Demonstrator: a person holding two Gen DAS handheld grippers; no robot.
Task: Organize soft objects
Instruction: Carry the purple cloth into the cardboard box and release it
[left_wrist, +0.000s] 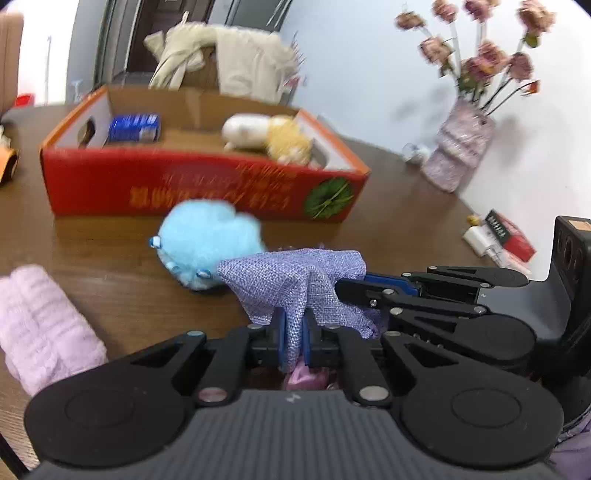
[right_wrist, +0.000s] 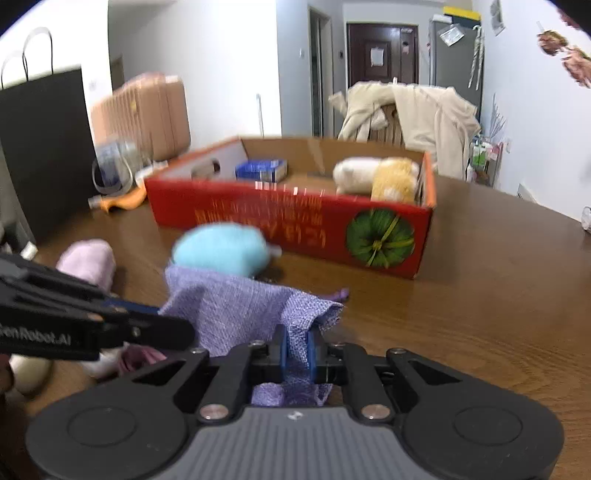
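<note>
Brown wooden table (right_wrist: 480, 295) carries a red box (left_wrist: 203, 184) with plush toys already inside. Both claws are clamped on one purple cloth (left_wrist: 291, 280): the left gripper (left_wrist: 294, 332) pinches one edge, the right gripper (right_wrist: 296, 350) another, just in front of a blue plush (left_wrist: 207, 243). Grasping looks complete; next the pair should probably lift together and carry it over the box wall.

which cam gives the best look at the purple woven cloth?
Left wrist. There the purple woven cloth shows its weave sharply, pinched by the left gripper and the right gripper. The right wrist view shows the same cloth blurrier, partly behind the left gripper's fingers.
</note>
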